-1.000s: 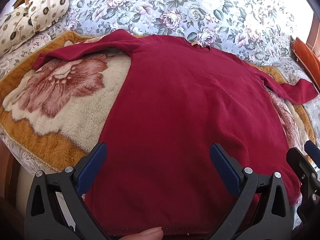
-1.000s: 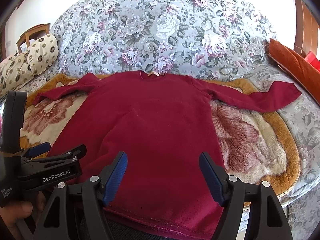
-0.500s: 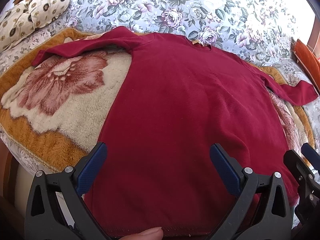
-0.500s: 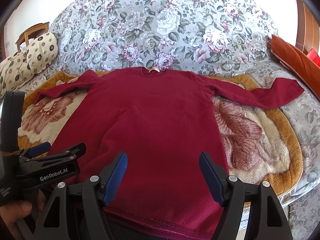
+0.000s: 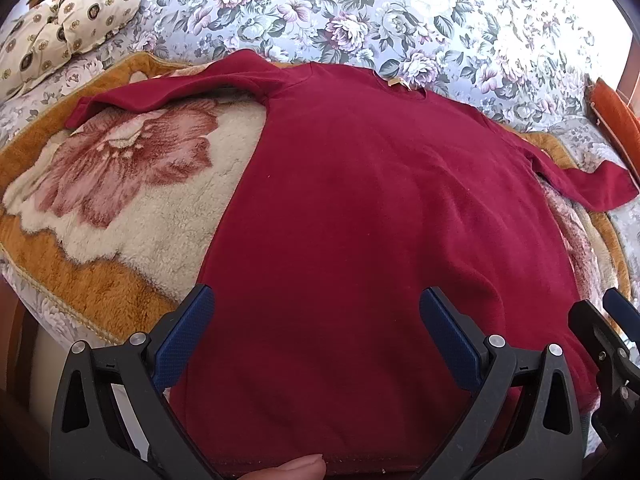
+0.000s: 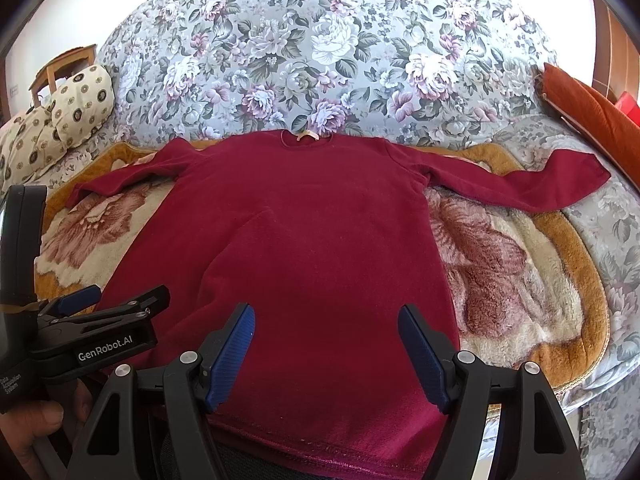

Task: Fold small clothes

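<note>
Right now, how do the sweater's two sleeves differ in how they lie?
The left sleeve lies wholly on the fleece blanket; the right sleeve runs past the blanket's edge, its cuff on the flowered bedspread. In the right view the right sleeve looks longer. Both are dark red and spread outward, unfolded.

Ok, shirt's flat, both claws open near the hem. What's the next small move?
Probably close the left claw on the red shirt at its hem. The shirt lies spread, sleeves out, unfolded; both claws, the right claw too, hang open and hold nothing.
</note>
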A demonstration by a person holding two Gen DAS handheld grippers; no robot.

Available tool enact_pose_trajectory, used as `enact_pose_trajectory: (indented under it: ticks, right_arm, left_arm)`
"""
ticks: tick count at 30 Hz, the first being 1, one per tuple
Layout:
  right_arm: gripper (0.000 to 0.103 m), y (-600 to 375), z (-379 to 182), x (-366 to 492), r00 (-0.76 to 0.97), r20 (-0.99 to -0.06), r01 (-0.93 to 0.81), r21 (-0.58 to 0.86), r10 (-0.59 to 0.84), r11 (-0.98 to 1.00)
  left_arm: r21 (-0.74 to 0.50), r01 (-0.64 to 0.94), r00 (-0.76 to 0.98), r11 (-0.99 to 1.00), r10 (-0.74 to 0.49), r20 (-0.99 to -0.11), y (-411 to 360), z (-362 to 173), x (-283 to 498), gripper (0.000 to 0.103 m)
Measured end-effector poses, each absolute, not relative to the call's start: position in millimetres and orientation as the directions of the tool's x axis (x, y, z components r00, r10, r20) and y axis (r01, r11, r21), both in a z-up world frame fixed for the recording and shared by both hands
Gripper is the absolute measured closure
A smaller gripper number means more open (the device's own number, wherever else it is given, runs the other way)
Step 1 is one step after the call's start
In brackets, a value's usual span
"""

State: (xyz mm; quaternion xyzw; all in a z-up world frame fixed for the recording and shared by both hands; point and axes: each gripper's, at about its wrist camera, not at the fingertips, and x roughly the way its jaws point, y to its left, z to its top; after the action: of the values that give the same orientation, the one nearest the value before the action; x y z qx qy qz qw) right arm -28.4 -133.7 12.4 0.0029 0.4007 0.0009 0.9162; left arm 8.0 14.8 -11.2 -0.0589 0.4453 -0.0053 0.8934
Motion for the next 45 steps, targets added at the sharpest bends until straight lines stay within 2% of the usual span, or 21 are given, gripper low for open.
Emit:
enact_pose_trajectory:
  ticks: [45]
  right_arm:
    - [0.030, -146, 11, -27, 0.667, -0.741, 0.007, 0.102, 0.071, 0.995]
  left_arm:
    - [-0.066, -0.037, 0.581, 0.997, -0.032, -0.814, 5, -16, 12, 0.000]
